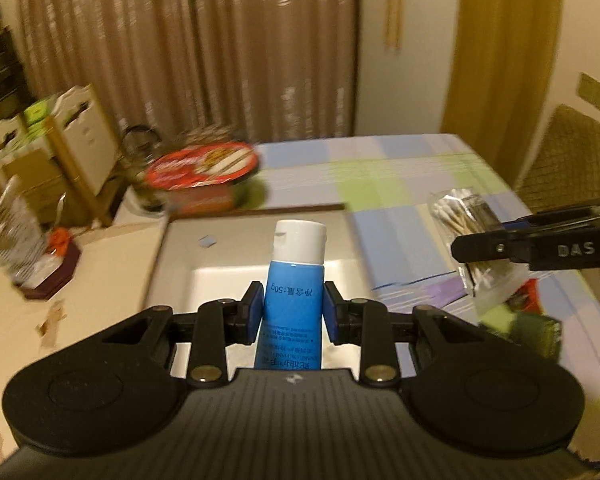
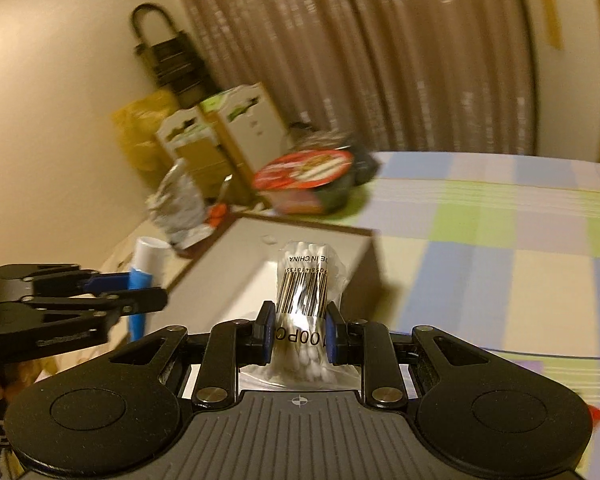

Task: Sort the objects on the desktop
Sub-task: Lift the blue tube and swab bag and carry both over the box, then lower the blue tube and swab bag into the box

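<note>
Left gripper [image 1: 293,309] clamped mid-body on blue tube [image 1: 294,292], light, squeezable, above white box [image 1: 256,240]; right gripper [image 2: 298,330] pinching cotton-swab packet [image 2: 306,280], slippery film, soft, best held at its banded waist

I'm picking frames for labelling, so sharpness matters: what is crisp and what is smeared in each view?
Left wrist view: the left claw and its blue tube are crisp, print readable; the red-lidded bowl and curtain smear sideways. Right wrist view: the right claw and the cotton swab bag are sharp, barcode legible; the background is motion-blurred, and the tablecloth bends with fisheye distortion.
</note>
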`<move>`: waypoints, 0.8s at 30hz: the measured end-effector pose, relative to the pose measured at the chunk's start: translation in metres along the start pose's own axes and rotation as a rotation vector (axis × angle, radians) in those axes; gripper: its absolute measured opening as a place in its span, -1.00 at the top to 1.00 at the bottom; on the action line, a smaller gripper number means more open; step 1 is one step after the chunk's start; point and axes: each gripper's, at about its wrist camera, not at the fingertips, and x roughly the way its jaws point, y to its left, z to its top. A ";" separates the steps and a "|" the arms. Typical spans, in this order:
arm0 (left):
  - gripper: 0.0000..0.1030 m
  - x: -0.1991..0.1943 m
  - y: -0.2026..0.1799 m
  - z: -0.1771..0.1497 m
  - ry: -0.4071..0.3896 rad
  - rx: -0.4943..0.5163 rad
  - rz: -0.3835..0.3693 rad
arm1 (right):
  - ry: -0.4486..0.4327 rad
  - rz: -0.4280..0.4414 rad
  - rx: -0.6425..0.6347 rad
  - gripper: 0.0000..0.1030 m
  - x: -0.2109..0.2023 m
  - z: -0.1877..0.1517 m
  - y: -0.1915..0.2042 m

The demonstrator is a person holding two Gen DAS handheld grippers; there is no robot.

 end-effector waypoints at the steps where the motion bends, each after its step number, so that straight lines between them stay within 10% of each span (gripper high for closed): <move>1: 0.49 0.001 0.008 -0.003 0.009 -0.008 0.004 | 0.013 0.009 -0.008 0.55 0.009 -0.001 0.009; 10: 0.49 0.021 0.056 -0.029 0.091 0.002 -0.042 | 0.175 0.010 -0.082 0.55 0.068 -0.022 0.055; 24: 0.49 0.092 0.065 -0.067 0.360 0.371 -0.181 | 0.490 -0.022 -0.273 0.55 0.149 -0.057 0.071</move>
